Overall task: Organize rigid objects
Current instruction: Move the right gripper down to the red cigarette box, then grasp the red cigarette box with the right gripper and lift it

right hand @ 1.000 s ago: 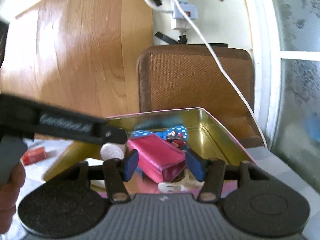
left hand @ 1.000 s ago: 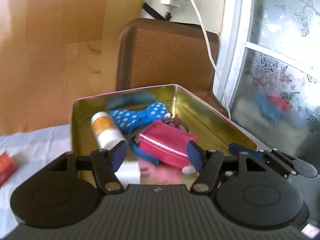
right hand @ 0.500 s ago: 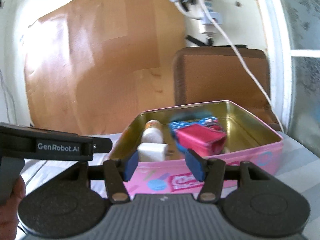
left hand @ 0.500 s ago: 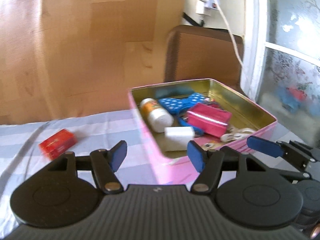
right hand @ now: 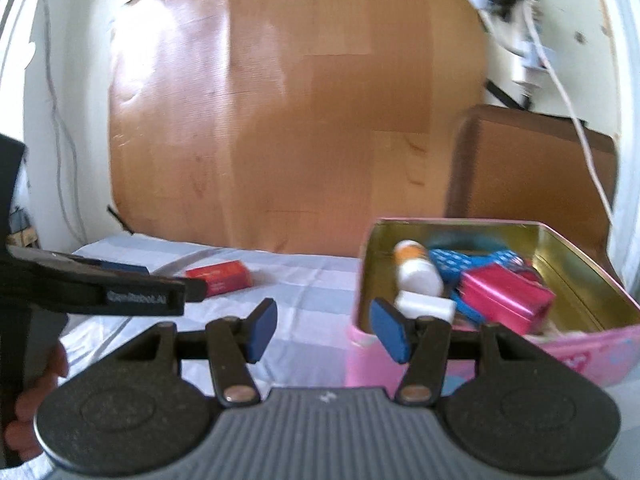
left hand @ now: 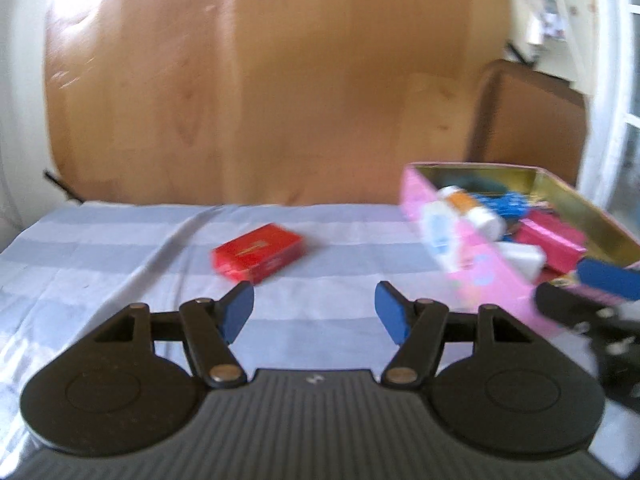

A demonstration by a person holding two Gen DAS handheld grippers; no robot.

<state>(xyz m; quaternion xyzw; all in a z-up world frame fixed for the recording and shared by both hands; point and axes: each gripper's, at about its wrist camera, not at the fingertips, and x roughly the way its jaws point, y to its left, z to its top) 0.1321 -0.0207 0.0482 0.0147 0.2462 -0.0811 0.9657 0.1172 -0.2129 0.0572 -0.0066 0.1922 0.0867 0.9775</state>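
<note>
A red box is seen lying alone on the striped surface, centre of the left view, apart from the pink tin at the right, which is already filled with other items. The left hand-held gripper is held with fingers apart and empty, aimed near the box. The right hand-held gripper is likewise spread and empty beside the tin. The box is judged the remaining piece; a forward reach and closure around it would be required.
</note>
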